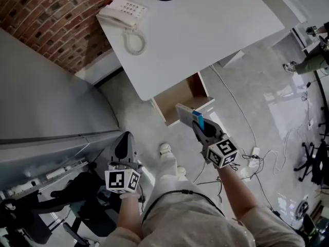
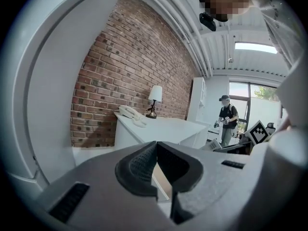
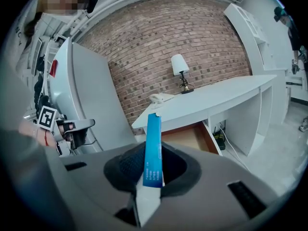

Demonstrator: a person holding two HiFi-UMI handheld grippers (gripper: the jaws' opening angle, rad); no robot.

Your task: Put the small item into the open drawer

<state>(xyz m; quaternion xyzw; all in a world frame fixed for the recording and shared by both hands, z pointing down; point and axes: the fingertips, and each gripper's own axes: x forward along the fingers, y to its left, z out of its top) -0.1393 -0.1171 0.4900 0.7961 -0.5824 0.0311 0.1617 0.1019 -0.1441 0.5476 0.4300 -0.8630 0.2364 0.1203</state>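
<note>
Right gripper is clamped on a flat blue-and-white packet, which is pinched edge-on between the pads. Open drawer is seen just ahead of its tips, under the white desk; the packet is not yet inside. Left gripper is held well to the left, with jaws closed together and nothing pinched.

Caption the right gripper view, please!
Right gripper holds a flat blue box, facing the open drawer of the desk.

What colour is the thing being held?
Blue and white item; best in the right gripper view.
</note>
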